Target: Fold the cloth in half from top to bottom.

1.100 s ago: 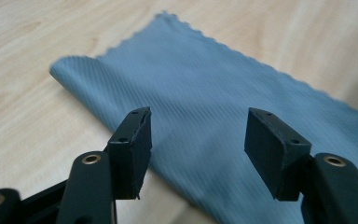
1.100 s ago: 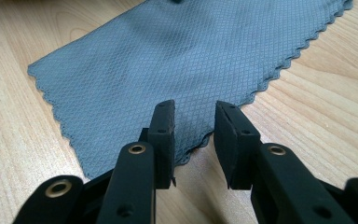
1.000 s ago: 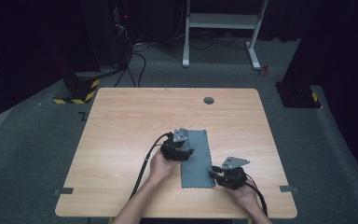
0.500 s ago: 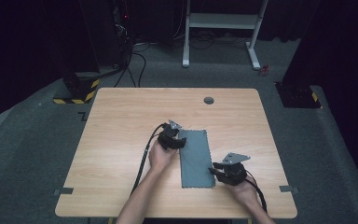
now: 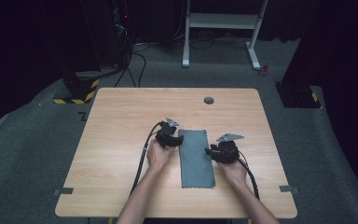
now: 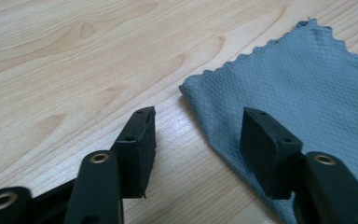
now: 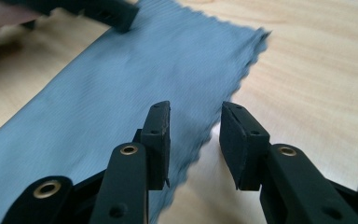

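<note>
Grey-blue cloth, woven with a fine diamond texture and a zigzag-cut edge, lies flat as a long narrow strip on the light wood table, running near to far, roughly at the table's middle and a little right of it. Its narrowness and a smooth left long edge suggest it is folded lengthwise; I cannot confirm layers.

Left gripper: jaws parted, nothing between them but table and cloth edge. It sits at the far left corner of the strip. One jaw is over bare wood, the other over the fabric, so the left edge runs through the gap. Likely placed to pinch that corner.

Right gripper: jaws also apart, empty. It straddles the zigzag right edge about midway along the strip, one jaw above cloth, the other above wood. In the high view it rests just beside the cloth's right side, hand low to the table. In its own view the tip of the other gripper shows at the cloth's far end.

Judgement: both claws are set at opposite long edges, each astride an edge rather than over the middle, which fits a two-point pick-up for another fold or a lift. Thin fabric flat on wood may slip from the pads unless the lower jaw gets under the edge.

A small dark round fitting sits at the table's far side, well apart.
</note>
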`<control>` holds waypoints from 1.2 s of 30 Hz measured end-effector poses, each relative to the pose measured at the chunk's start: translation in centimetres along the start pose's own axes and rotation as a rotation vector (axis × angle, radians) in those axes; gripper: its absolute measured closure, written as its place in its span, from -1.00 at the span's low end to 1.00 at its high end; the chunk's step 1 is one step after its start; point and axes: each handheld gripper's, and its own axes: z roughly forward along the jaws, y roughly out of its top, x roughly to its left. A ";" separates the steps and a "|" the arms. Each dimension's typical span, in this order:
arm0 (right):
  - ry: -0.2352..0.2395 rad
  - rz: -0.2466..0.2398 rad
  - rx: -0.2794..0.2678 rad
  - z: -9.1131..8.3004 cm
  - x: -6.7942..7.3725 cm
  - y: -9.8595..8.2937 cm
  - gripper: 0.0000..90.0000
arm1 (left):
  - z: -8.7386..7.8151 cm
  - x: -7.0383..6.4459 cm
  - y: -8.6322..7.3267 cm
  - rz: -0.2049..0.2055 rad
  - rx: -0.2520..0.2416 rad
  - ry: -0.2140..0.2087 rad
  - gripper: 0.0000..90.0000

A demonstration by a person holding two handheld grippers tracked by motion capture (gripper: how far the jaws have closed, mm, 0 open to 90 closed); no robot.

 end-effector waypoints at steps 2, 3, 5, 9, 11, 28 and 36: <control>-0.014 0.013 -0.002 0.5 -0.3 0.7 0.39 | 0.0 0.1 0.1 -0.008 0.008 0.003 -0.03; -0.018 0.040 0.005 0.9 -0.5 1.4 0.38 | 0.0 0.2 0.1 -0.013 0.006 0.004 0.01; -0.020 0.050 0.006 1.1 -0.6 1.6 0.38 | 0.0 0.2 0.1 -0.015 0.004 0.005 0.03; -0.037 0.061 0.011 1.7 -1.2 2.3 0.41 | 0.1 0.2 0.1 -0.016 -0.004 0.008 0.07; -0.046 0.080 0.013 2.0 -1.5 2.5 0.41 | 0.1 0.3 0.1 -0.019 -0.011 0.007 0.10; -0.135 0.127 0.028 4.5 -2.9 5.0 0.46 | 0.4 -0.1 0.8 -0.033 0.014 0.007 0.22; -0.149 0.088 0.049 5.2 -2.8 5.5 0.55 | 0.8 -0.2 1.2 -0.017 0.018 0.011 0.27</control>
